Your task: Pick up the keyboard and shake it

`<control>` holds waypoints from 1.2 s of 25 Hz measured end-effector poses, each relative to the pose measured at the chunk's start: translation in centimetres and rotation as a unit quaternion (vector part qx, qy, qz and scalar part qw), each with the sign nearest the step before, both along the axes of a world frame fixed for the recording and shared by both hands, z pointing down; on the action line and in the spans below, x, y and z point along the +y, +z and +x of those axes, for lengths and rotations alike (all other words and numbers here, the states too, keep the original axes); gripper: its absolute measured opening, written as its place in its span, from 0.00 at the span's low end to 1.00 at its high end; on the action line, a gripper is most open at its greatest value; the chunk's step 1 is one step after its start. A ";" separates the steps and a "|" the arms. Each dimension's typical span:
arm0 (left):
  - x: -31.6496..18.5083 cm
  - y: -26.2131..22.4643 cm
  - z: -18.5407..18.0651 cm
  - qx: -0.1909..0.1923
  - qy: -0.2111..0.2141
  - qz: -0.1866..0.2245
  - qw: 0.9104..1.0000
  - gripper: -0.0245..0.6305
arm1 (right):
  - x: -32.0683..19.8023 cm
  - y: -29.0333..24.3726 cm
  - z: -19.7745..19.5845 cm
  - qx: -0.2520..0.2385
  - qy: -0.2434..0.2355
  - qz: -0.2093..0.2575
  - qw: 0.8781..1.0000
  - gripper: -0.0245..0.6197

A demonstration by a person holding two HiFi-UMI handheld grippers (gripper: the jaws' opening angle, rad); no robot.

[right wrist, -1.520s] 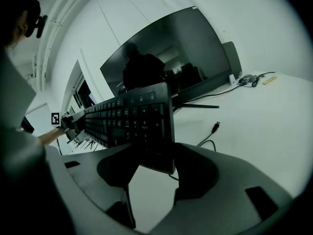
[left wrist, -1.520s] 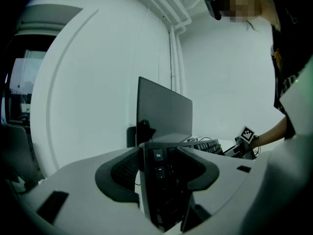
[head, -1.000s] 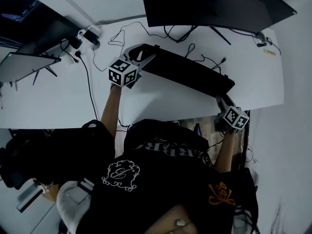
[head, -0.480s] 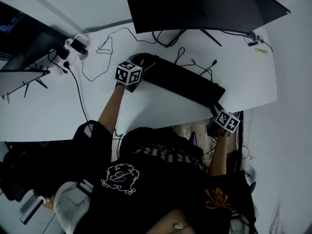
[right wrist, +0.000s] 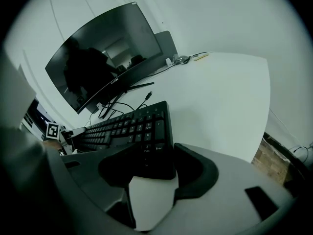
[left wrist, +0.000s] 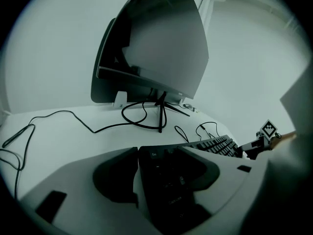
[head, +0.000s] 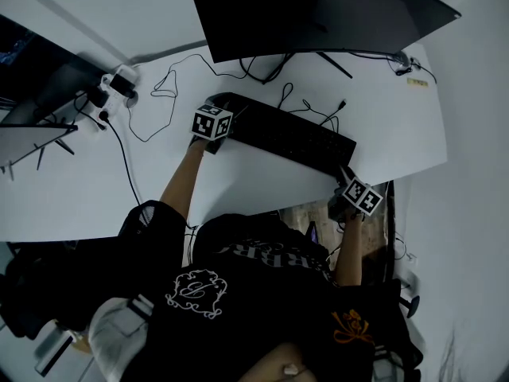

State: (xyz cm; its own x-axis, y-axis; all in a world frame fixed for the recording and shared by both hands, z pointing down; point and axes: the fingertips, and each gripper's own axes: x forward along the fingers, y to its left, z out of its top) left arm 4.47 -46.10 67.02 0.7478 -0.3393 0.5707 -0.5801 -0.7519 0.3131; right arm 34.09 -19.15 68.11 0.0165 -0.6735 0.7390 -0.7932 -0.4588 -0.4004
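Left gripper [left wrist: 161, 180] is seen closed on the Esc end of the keyboard [head: 286, 134], its jaws set wide with the black casing filling the gap between them. The right gripper [right wrist: 151, 173] is clamped in the same way on the opposite end, where the Enter key of the number pad sits just ahead of its jaws. The keyboard is thus held at both short ends, over the white desk [head: 238, 181] and in front of the curved monitor [head: 318, 10].

The pick-up step is judged to be in hand: the grasp is made, but whether the keyboard has left the desk cannot be told from these views. For the next move, an even lift by both grippers would be called for, so that neither end twists out of its jaws, followed by short shakes with the grip kept firm. Clearance from the monitor stand and from the loose cables [head: 163, 86] at 10 o'clock should be kept.

In the head view the long axis is laid from about 10 o'clock, at the left gripper, to about 4 o'clock, at the right gripper near the desk's front edge. The keys are turned upward, and the back edge is turned toward the monitor at about 1 o'clock.
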 end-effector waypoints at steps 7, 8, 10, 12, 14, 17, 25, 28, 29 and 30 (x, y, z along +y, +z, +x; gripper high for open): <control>1.1 -2.9 -0.4 -0.007 -0.011 0.033 0.999 0.42 | -0.1 -2.0 0.4 0.009 0.014 0.037 0.999 0.37; 1.6 -3.6 -0.3 0.000 -0.012 0.036 0.999 0.42 | -0.2 -2.6 0.3 0.009 0.010 0.047 0.999 0.37; 3.1 -5.2 0.1 0.016 -0.011 0.041 0.999 0.41 | -0.3 -4.2 0.1 0.013 -0.008 0.067 0.998 0.37; 4.8 -6.6 0.7 0.026 -0.005 0.046 0.999 0.41 | -0.4 -5.8 -0.2 0.019 -0.028 0.085 0.996 0.35; 6.7 -8.0 1.6 0.036 0.000 0.052 0.998 0.40 | -0.5 -7.3 -0.5 0.021 -0.045 0.104 0.993 0.32; 9.9 -9.9 3.1 0.055 0.001 0.060 0.997 0.38 | -0.2 -9.1 -1.1 0.013 -0.073 0.131 0.989 0.27; 19.3 -14.6 5.5 0.123 -0.034 0.067 0.990 0.30 | 2.4 -13.8 -4.2 -0.006 -0.155 0.193 0.969 0.21; 22.7 -15.6 5.9 0.131 -0.049 0.072 0.988 0.28 | 3.8 -15.3 -5.3 -0.003 -0.184 0.211 0.960 0.20; 23.9 -15.9 6.0 0.130 -0.052 0.074 0.987 0.28 | 4.4 -15.6 -5.7 -0.004 -0.196 0.216 0.956 0.20; 25.0 -16.1 6.1 0.129 -0.056 0.076 0.987 0.28 | 5.0 -15.8 -6.1 -0.007 -0.209 0.220 0.953 0.20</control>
